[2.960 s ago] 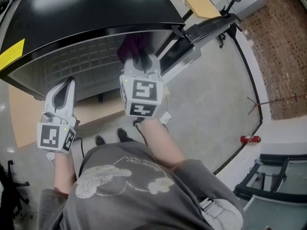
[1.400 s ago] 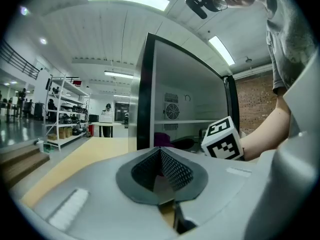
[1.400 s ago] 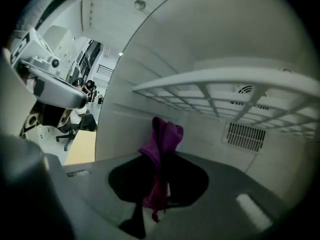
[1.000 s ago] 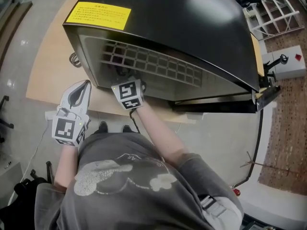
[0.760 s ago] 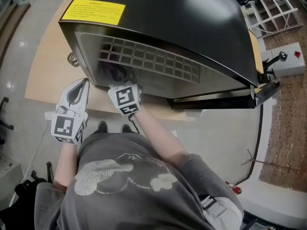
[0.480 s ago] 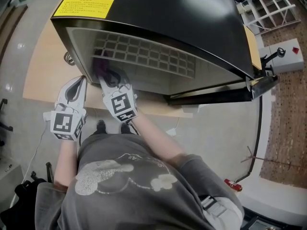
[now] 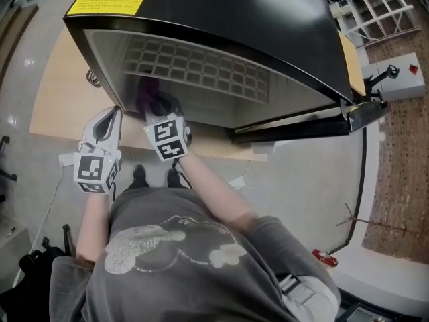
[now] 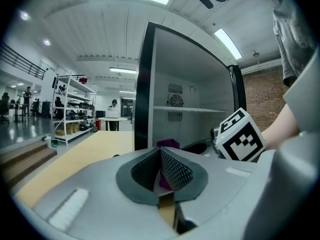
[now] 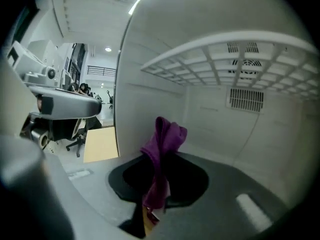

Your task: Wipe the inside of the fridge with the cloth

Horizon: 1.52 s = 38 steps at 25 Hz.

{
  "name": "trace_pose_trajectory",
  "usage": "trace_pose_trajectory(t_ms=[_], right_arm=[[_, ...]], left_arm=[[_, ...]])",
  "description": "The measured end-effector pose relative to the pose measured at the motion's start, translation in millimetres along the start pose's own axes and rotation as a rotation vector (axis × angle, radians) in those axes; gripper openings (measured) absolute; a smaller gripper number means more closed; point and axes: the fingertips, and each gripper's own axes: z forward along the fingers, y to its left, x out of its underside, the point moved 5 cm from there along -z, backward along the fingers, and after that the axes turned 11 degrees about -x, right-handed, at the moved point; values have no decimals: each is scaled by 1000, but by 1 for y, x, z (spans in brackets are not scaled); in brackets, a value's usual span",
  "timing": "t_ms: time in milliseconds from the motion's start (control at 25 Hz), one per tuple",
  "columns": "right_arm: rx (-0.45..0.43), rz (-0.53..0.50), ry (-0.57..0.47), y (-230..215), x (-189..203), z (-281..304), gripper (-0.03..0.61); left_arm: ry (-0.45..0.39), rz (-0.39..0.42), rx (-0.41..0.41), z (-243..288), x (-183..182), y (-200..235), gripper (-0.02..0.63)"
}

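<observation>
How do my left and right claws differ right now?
The right claw is shut on the purple cloth; the left claw is shut with nothing in it. The right claw is inside the fridge, below the shelf; the left claw sits outside, beside the opening. Shared: both are closed and point toward the fridge.

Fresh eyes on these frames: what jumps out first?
The purple cloth grabs the eye: it is pinched in the right gripper and stands out against the white interior of the fridge, just under the grid shelf. From the head view the fridge's glossy black top with its yellow label fills the frame. The left gripper hangs outside by the fridge's open front, jaws together on nothing.
</observation>
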Motion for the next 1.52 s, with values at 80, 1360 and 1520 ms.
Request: trace_pose_trajectory(t_ms=[80,1360,1520], right_arm=[[24,20,27,-10,3,0,43],[579,219,-54,-103,48,-181,44],[546,216,-75,-78,46,-188,44]], left_arm=[[7,0,5,0,2,-3,18],[-46,77,317,40,-26,-126,17],[-45,77,320,41,-24,-124,17]])
